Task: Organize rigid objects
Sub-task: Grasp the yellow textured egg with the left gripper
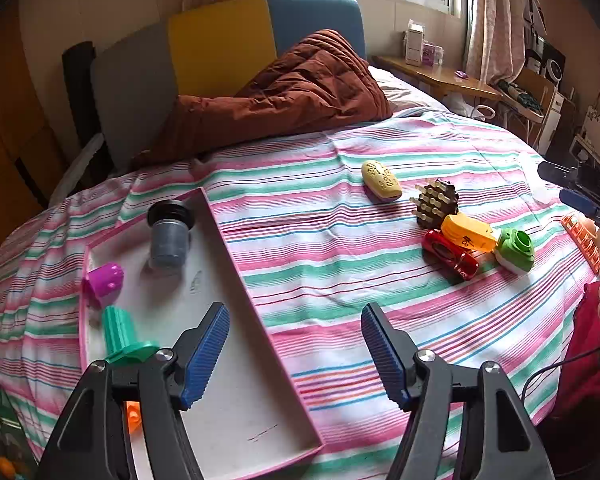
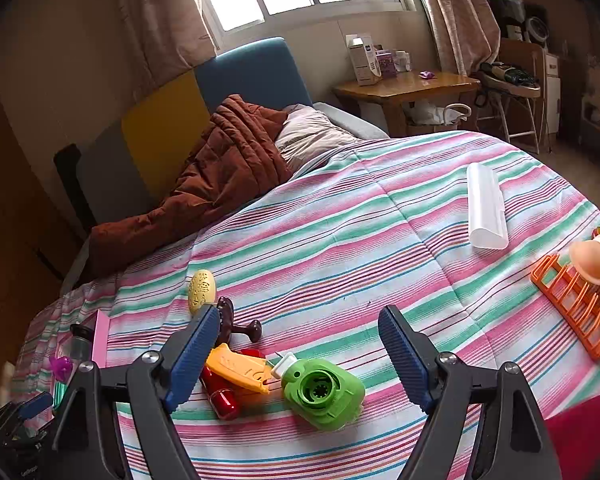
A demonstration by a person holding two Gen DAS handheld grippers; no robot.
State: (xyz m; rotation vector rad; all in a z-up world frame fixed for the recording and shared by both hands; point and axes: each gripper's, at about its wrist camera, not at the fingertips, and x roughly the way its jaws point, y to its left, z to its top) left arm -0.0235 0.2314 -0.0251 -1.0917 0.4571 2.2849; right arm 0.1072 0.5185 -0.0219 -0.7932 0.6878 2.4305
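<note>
**A:** so what have your jaws got right now?

**B:** nothing lol. My left gripper (image 1: 294, 354) has its jaws spread wide with nothing between them, hanging over the long side wall of the pink-edged tray (image 1: 256, 304). My right gripper (image 2: 300, 356) is wide open and empty too, jaws hovering over the little pile of toys.

**A:** what's in the pile?

**B:** Right between the right jaws there's the green camera-shaped thing (image 2: 322, 392), lying on the striped bedspread (image 2: 380, 216). Touching it on the tray side is an orange piece (image 2: 240, 368) resting on top of a red one (image 2: 220, 396). Just beyond those, toward the headboard, a dark brown brush (image 2: 230, 324) with pale pegs, then a yellow oval thing (image 2: 201, 290) on its own.

**A:** and the tray?

**B:** It sits on the bed, well apart from the pile. Inside: a grey cylinder with a black cap (image 1: 169, 236) at the far end, a purple piece (image 1: 104, 284) near the outer wall, and a green spool-ish piece (image 1: 122, 336) just by my left jaw. Something small and orange (image 1: 134, 416) is mostly hidden behind that gripper, can't tell what.

**A:** anything else loose?

**B:** Out toward the bed's far side edge: a clear plastic case (image 2: 486, 208), an orange rack (image 2: 572, 308) and a peach-coloured thing (image 2: 590, 264) touching it.
</note>
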